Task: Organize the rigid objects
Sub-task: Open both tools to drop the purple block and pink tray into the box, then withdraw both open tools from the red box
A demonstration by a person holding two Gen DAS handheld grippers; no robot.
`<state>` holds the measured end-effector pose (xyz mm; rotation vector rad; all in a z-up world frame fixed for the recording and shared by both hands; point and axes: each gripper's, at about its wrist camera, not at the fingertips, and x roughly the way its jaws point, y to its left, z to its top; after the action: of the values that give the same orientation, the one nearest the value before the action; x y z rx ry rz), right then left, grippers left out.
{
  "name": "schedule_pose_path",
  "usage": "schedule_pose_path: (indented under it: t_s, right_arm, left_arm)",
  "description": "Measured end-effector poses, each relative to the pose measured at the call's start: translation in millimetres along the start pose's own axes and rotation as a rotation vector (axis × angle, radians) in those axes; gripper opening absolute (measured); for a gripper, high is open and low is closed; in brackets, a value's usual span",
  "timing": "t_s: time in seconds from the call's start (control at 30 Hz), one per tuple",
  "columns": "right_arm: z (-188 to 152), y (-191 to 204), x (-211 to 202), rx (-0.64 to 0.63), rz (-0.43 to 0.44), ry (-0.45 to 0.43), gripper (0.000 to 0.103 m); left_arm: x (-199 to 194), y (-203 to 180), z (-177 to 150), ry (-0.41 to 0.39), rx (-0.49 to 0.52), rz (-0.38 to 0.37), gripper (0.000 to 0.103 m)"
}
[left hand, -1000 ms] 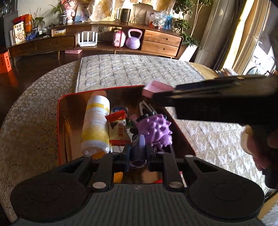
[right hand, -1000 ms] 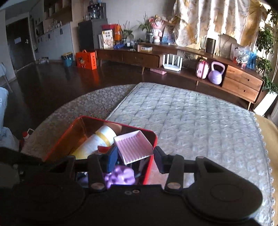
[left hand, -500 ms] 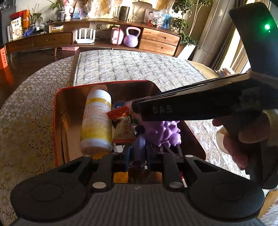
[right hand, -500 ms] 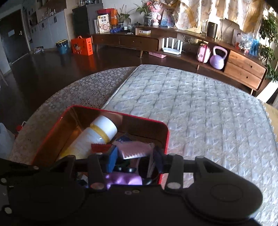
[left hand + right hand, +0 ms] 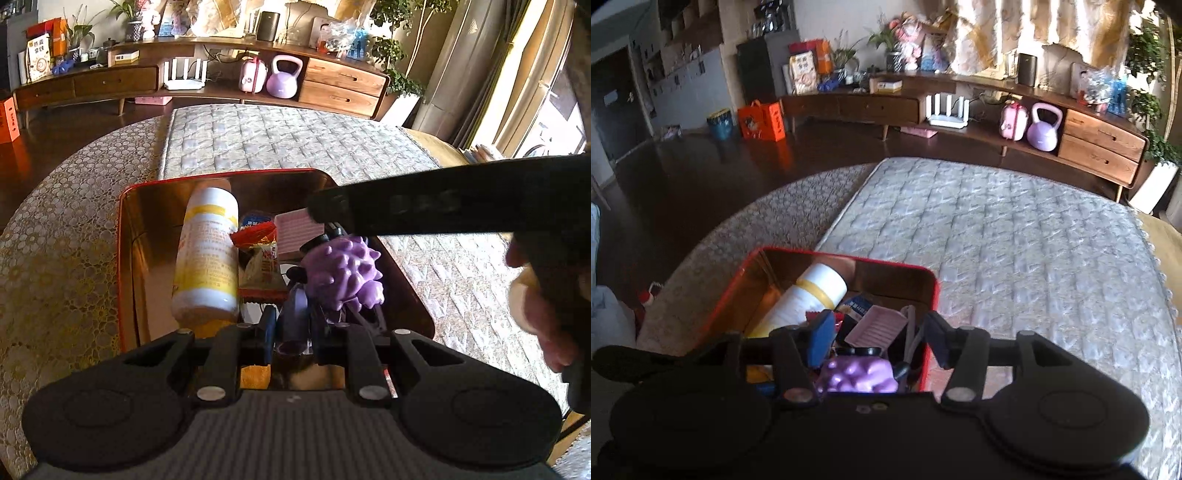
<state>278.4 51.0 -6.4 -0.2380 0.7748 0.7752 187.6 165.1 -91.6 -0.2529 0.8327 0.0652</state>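
Pretty clearly someone's living room — long wooden sideboard [image 5: 960,99] with drawers, a wifi router [image 5: 948,110], a purple kettlebell [image 5: 1043,127], potted plants [image 5: 1145,55] and curtains [image 5: 990,33] — plus a dark polished floor [image 5: 701,177].

Round table [image 5: 48,258] w/ beige lace-pattern cloth. Grey quilted mat [image 5: 1015,240] laid over cloth, covering middle + right part; cloth bare on left side. Red tin box [image 5: 122,258] sits on top, straddling mat's left edge: part on mat, part on lace cloth. Box near table's near edge, open top, shiny gold inside. Rest of mat behind box bare. Dark wood floor [image 5: 683,177] beyond table.
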Motion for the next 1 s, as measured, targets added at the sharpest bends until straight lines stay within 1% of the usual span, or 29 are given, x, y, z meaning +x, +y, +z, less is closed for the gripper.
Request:
schedule_pose_path:
  t_s: [0.23, 0.33, 0.4, 0.53, 0.67, 0.7, 0.73, 0.77, 0.8, 0.83, 0.9, 1.0]
  right_arm:
    - [-12, -10, -35, 0.060, 0.037, -0.031, 0.064]
    - [-20, -10, -50, 0.071, 0.054, -0.040, 0.064]
    - [-26, -9, -60, 0.074, 0.068, -0.049, 0.067]
    - [-38, -6, -79, 0.074, 0.090, -0.072, 0.069]
    - [-49, -3, -102, 0.061, 0.095, -0.116, 0.077]
    - [-52, -2, -107, 0.056, 0.094, -0.124, 0.080]
    - [-55, -1, -112, 0.053, 0.095, -0.131, 0.080]
    - [-58, 0, -117, 0.049, 0.097, -0.138, 0.081]
    - [-60, 1, -121, 0.044, 0.096, -0.144, 0.082]
    - [-63, 2, -125, 0.038, 0.095, -0.151, 0.083]
    - [-68, 4, -132, 0.032, 0.092, -0.166, 0.087]
    - [-74, 3, -141, 0.044, 0.095, -0.188, 0.092]
  left_arm:
    - [-14, -6, -2, -0.011, -0.003, 0.008, 0.019]
    - [-22, -9, -3, -0.020, -0.002, 0.012, 0.021]
    - [-29, -10, -4, -0.030, 0.001, 0.018, 0.023]
    - [-42, -12, -6, -0.045, -0.004, 0.023, 0.024]
    - [-56, -15, -9, -0.068, -0.003, 0.036, 0.024]
    - [-59, -16, -10, -0.075, -0.001, 0.037, 0.029]
    - [-63, -18, -11, -0.082, 0.004, 0.042, 0.036]
    - [-66, -20, -12, -0.089, 0.008, 0.050, 0.041]
    - [-71, -22, -13, -0.104, 0.012, 0.056, 0.052]
    - [-76, -24, -14, -0.120, 0.018, 0.059, 0.060]
    - [-85, -28, -17, -0.143, 0.029, 0.072, 0.062]
    - [-94, -35, -20, -0.154, 0.044, 0.081, 0.064]
